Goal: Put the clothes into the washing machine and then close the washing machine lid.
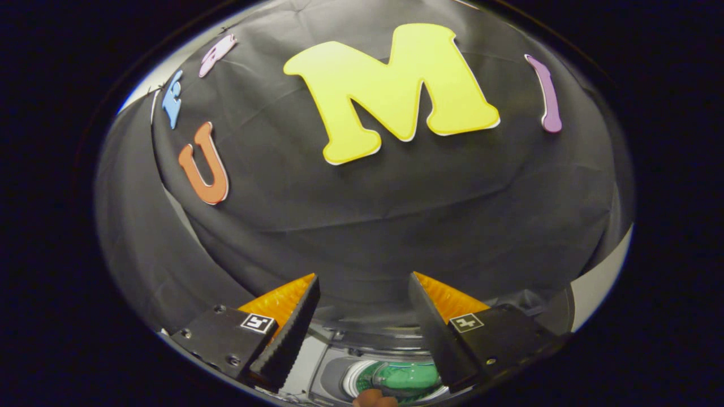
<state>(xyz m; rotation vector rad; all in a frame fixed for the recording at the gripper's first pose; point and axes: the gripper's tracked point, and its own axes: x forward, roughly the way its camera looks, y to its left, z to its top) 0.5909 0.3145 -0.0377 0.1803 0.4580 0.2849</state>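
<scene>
My gripper [363,278] is open, its two fingers spread wide with nothing between them, raised and facing the black booth wall. Below and between the fingers lies the washing machine [328,374], seen from above with its top opening uncovered. Inside the round drum a green piece of clothing [412,376] rests. A small brownish-orange bit of something [374,399] shows at the near rim of the opening; I cannot tell what it is. The machine's lid is hard to make out; a dark curved band [367,328] runs behind the opening.
The black cloth wall [362,215] rises close behind the machine. A pale strip of wall [599,288] shows past the cloth to the right of the right finger.
</scene>
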